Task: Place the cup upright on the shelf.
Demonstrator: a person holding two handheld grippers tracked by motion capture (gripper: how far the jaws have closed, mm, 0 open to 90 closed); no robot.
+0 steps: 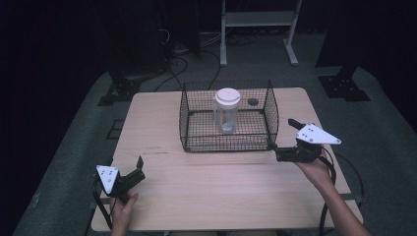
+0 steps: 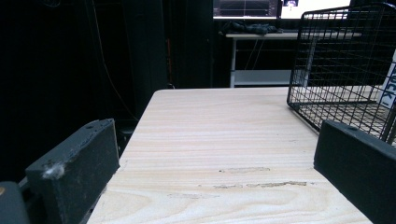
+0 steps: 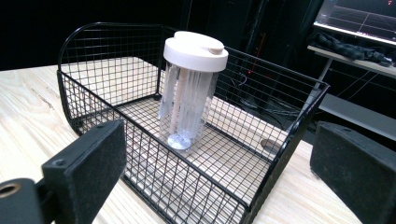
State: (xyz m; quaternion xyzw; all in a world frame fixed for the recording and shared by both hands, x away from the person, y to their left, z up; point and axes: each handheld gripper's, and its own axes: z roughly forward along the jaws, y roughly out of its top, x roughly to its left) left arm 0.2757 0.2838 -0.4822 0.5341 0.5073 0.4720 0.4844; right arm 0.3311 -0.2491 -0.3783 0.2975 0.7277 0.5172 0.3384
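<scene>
A black wire basket (image 1: 189,123) stands on the far middle of the wooden table (image 1: 221,196). Upright inside it is a clear plastic jar (image 1: 227,112) with a white lid. My right gripper (image 1: 282,134) hovers at the basket's near right corner, open, with nothing between its jaws. The right gripper view looks over the basket's wall (image 3: 116,126) at the jar (image 3: 189,93), with the right gripper (image 3: 219,154) wide open. My left gripper (image 1: 141,169) rests low near the table's front left, open and empty. From the left gripper (image 2: 215,158), the basket (image 2: 341,60) is ahead to the right.
A small dark round spot (image 1: 253,102) lies on the table behind the basket. Beyond the table are a white shelf frame (image 1: 258,19), floor cables (image 1: 177,64) and black stand feet (image 1: 344,88). Bare wood stretches between the two grippers.
</scene>
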